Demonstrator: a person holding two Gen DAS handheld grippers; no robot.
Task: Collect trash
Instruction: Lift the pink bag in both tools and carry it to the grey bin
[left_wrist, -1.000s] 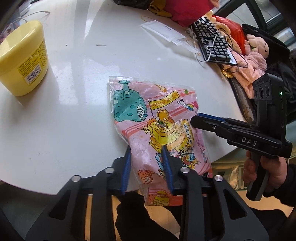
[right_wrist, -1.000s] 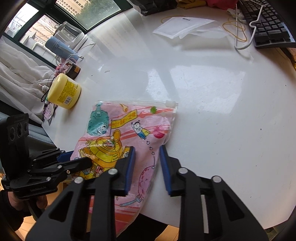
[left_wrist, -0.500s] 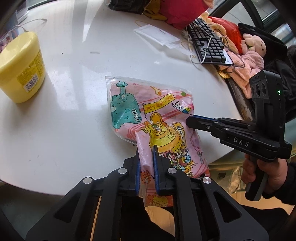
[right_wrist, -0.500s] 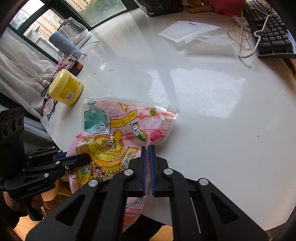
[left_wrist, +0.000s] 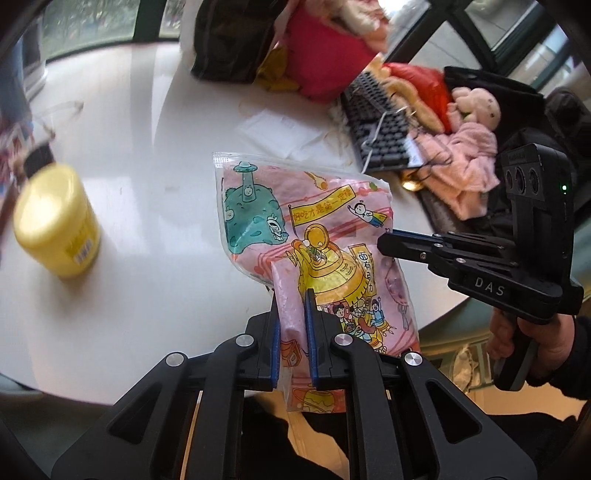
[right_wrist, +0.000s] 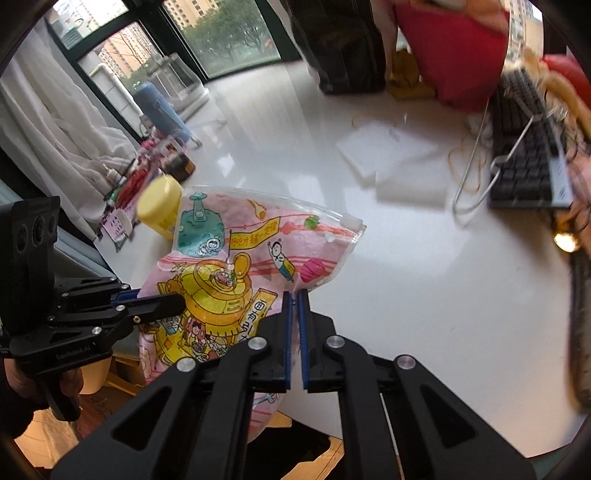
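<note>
A pink cartoon-printed zip bag hangs lifted off the white round table. My left gripper is shut on a fold of its lower left part. My right gripper is shut on its thin right edge; from the left wrist view the right gripper reaches in sideways, a hand on its handle. From the right wrist view the left gripper crosses the bag's left side.
A yellow tub stands on the table's left. White paper packets, a black keyboard, plush toys, a red bag and a dark bag crowd the far side. Bottles and clutter sit by the window.
Both grippers closed on the pink bag, then rose with it. The bag now hangs above the table instead of lying flat on its edge.
</note>
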